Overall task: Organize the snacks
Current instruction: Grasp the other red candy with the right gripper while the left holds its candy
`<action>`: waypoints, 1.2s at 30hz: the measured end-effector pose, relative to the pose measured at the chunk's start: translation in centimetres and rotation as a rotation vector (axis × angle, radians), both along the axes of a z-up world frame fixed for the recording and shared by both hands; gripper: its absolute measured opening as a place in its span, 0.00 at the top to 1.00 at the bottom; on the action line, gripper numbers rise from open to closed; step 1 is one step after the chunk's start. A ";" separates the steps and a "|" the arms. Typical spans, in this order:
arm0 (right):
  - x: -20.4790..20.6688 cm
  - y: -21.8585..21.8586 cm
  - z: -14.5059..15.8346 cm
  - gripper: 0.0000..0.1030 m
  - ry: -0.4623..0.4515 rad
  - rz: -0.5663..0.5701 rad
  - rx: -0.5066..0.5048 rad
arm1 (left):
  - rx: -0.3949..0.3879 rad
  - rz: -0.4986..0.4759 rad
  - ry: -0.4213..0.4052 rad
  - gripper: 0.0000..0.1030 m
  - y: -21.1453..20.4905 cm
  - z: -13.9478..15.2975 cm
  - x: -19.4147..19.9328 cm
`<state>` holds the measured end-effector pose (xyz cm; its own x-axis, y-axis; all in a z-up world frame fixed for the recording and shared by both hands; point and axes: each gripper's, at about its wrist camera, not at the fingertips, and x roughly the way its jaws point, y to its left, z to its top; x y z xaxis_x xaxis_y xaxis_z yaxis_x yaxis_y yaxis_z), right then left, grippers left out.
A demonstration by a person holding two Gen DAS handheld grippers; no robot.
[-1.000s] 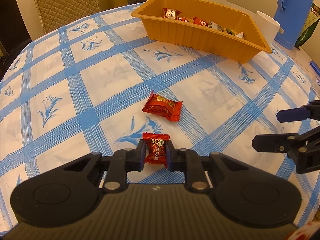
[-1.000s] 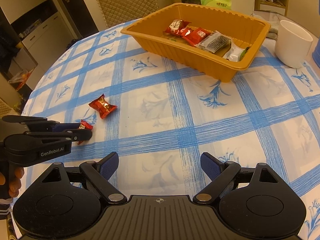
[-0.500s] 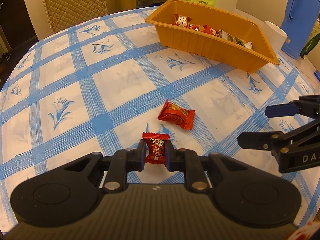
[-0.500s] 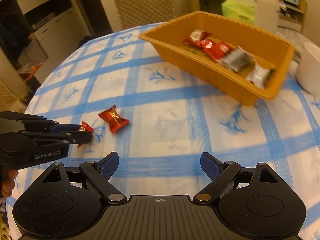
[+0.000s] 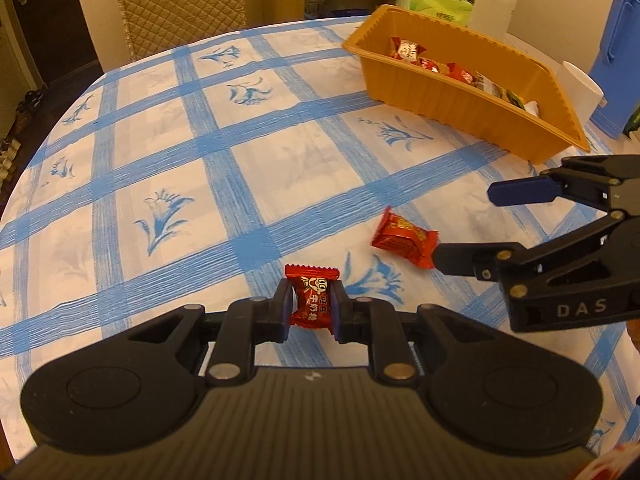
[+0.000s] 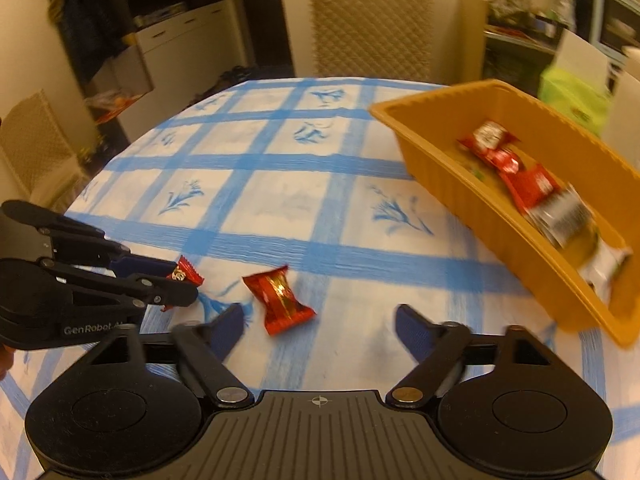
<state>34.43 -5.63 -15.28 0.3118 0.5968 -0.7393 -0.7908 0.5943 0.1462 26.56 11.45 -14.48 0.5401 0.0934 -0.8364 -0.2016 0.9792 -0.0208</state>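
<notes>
My left gripper [image 5: 310,305] is shut on a small red candy [image 5: 313,300], held just above the blue-checked tablecloth; in the right wrist view the same gripper [image 6: 182,286] and candy [image 6: 185,273] appear at the left. A second red candy [image 5: 402,238] [image 6: 278,298] lies on the cloth. My right gripper [image 6: 320,326] hovers close behind it with its jaws closing, the candy lying just ahead of the left finger and no pad touching it. In the left wrist view the right gripper [image 5: 464,228] reaches in from the right. The orange tray [image 5: 460,108] [image 6: 444,184] holds several wrapped snacks.
A white cup [image 5: 580,92] and a blue jug [image 5: 616,52] stand behind the tray at the right. A green tissue pack [image 5: 434,4] and a white container [image 5: 496,0] sit at the back. A quilted chair [image 6: 370,24] stands at the table's far edge.
The right gripper has swung left toward the loose red candy and narrowed its jaws. The left gripper, still clamping its candy, has shifted, so the tray now sits further right.
</notes>
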 end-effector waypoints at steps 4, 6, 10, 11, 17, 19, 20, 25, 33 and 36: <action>0.2 1.4 -0.4 0.32 -0.006 0.040 -0.008 | 0.001 0.030 0.000 0.83 1.1 0.1 -0.2; 0.2 2.1 -0.7 0.38 -0.009 0.062 -0.022 | 0.001 0.044 -0.001 0.83 1.6 0.1 -0.3; -0.1 3.2 -1.1 0.43 -0.016 0.097 -0.036 | 0.000 0.065 -0.002 0.83 2.3 0.2 -0.6; -0.1 3.4 -1.1 0.43 -0.017 0.103 -0.037 | 0.000 0.069 -0.002 0.83 2.4 0.2 -0.7; -0.1 4.5 -1.6 0.49 -0.023 0.109 -0.058 | -0.003 0.081 -0.003 0.83 2.8 0.2 -1.1; 0.0 4.8 -1.7 0.51 -0.027 0.106 -0.066 | -0.004 0.083 -0.004 0.83 3.0 0.2 -1.2; 0.0 4.8 -1.8 0.51 -0.031 0.104 -0.071 | -0.005 0.085 -0.004 0.83 3.0 0.2 -1.3; -0.1 5.1 -1.9 0.62 -0.039 0.103 -0.083 | -0.007 0.093 -0.008 0.83 3.3 0.2 -1.6; -0.3 5.4 -2.0 0.74 -0.038 0.107 -0.092 | -0.008 0.096 -0.011 0.83 3.4 0.3 -1.9; -0.4 5.4 -1.9 0.76 -0.037 0.101 -0.093 | -0.008 0.095 -0.012 0.83 3.4 0.4 -1.9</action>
<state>34.04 -0.21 -17.19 0.2820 0.5557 -0.7821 -0.8512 0.5211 0.0634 24.66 14.86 -14.13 0.5393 0.1384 -0.8306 -0.2936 0.9554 -0.0315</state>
